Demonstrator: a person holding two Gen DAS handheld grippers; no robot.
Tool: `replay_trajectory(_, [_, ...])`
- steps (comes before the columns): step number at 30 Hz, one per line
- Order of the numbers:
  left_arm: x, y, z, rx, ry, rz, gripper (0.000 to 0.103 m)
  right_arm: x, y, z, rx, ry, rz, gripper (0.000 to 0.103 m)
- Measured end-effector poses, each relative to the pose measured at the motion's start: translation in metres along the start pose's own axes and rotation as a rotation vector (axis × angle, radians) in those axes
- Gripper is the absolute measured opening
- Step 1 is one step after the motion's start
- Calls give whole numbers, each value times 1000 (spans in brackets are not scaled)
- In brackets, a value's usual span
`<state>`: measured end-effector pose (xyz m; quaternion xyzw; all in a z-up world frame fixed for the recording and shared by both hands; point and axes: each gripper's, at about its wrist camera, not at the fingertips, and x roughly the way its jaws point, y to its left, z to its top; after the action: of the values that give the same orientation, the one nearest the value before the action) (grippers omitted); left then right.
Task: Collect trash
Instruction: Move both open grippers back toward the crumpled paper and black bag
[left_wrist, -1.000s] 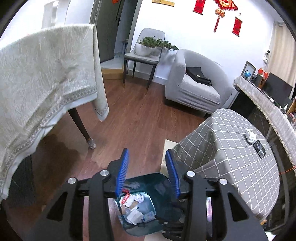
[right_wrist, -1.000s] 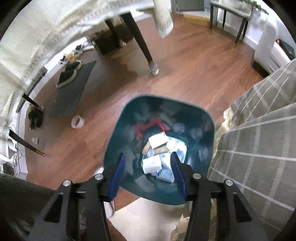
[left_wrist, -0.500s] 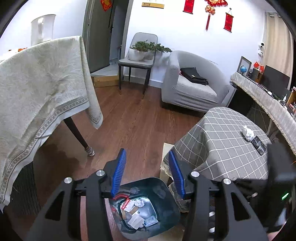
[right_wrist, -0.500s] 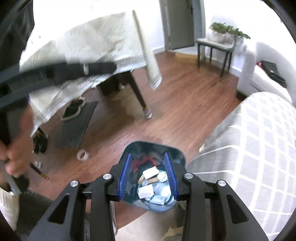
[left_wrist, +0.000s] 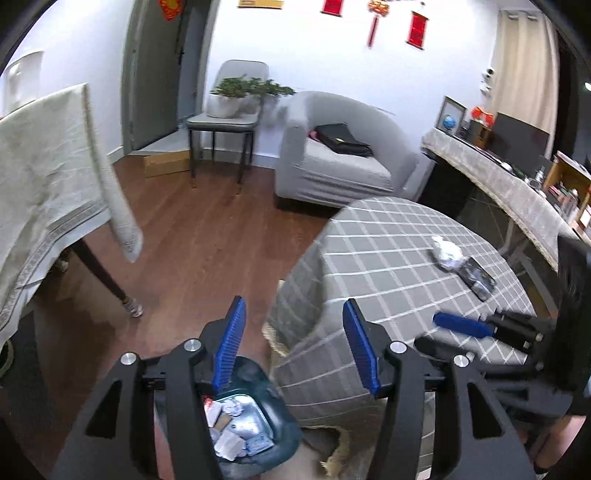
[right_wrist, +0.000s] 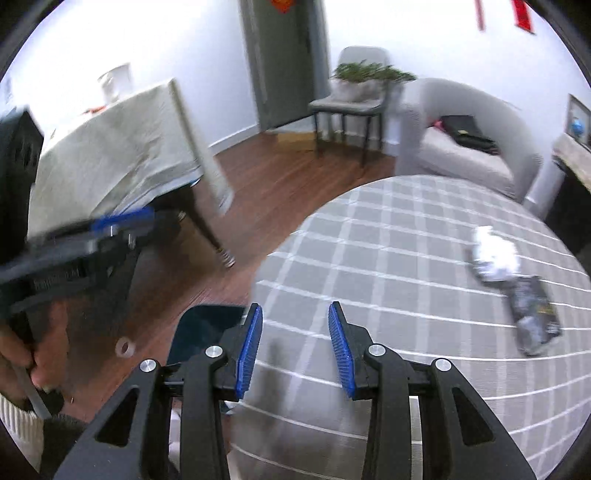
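Hovering empty: left gripper (left_wrist: 293, 347) jaws opening, right gripper (right_wrist: 293, 349) fingers apart; reaching for the crumpled paper (right_wrist: 495, 258) near the table's (right_wrist: 388, 258) far edge could snag the dark wrapper (right_wrist: 535, 317) touching it.

Crumpled white paper (right_wrist: 495, 258) touching dark wrapper (right_wrist: 533, 317) — tabletop; teal bin (left_wrist: 258, 439) — part-filled.
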<state>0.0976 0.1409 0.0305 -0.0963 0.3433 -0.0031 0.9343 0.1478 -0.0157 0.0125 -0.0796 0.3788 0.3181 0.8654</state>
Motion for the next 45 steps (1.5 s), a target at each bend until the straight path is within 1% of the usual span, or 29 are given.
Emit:
replay_trajectory(1, [3, -10, 0, 18, 5, -13, 57, -3, -6, 0, 8, -7, -15, 40])
replay_trajectory(2, [4, -17, -1, 28, 6, -19, 57, -6, -13, -1, 15, -14, -34, 46])
replay_trajectory(3, [6, -26, -1, 43, 7, -31, 58, -9, -20, -3, 23, -19, -53, 50])
replay_trajectory(5, [9, -38, -1, 59, 9, -51, 58, -13, -34, -7, 34, -20, -76, 51])
replay_trajectory(8, [16, -56, -1, 76, 17, -76, 58, -16, -47, -14, 35, -21, -104, 58])
replay_trajectory(10, [20, -67, 0, 75, 21, -90, 58, -19, -58, -17, 39, -13, -126, 60])
replay_trajectory(11, [22, -70, 1, 74, 21, -96, 58, -21, -63, -18, 40, -18, -126, 64])
replay_trajectory(12, [24, -76, 1, 78, 22, -103, 60, -27, -69, -21, 40, -32, -132, 70])
replay_trajectory(14, [28, -85, 2, 93, 24, -105, 63, -34, -78, -25, 39, -41, -156, 74])
replay_trajectory(17, [33, -98, 1, 117, 31, -111, 68, -41, -101, -32, 64, -41, -185, 74])
replay_trajectory(19, [37, -106, 0, 136, 31, -115, 75, -43, -118, -35, 84, -36, -211, 75])
replay_trajectory(24, [47, -124, 1, 165, 33, -144, 85, -45, -152, -40, 139, -15, -229, 81])
replay_trajectory(27, [58, -134, 2, 200, 41, -131, 86, -43, -161, -41, 143, -7, -240, 84])
replay_trajectory(30, [72, -139, 6, 192, 59, -147, 86, -34, -172, -39, 139, 19, -246, 84])
replay_trajectory(35, [89, -143, 11, 196, 77, -154, 87, -18, -183, -32, 142, 51, -217, 84])
replay_trajectory(41, [107, -139, 18, 150, 107, -171, 87, 3, -188, -21, 125, 87, -203, 84])
replay_trajectory(44, [112, -139, 21, 150, 114, -174, 87, 14, -190, -16, 122, 109, -197, 84])
replay_trajectory(45, [115, -140, 22, 143, 124, -187, 87, 16, -189, -13, 111, 109, -205, 79])
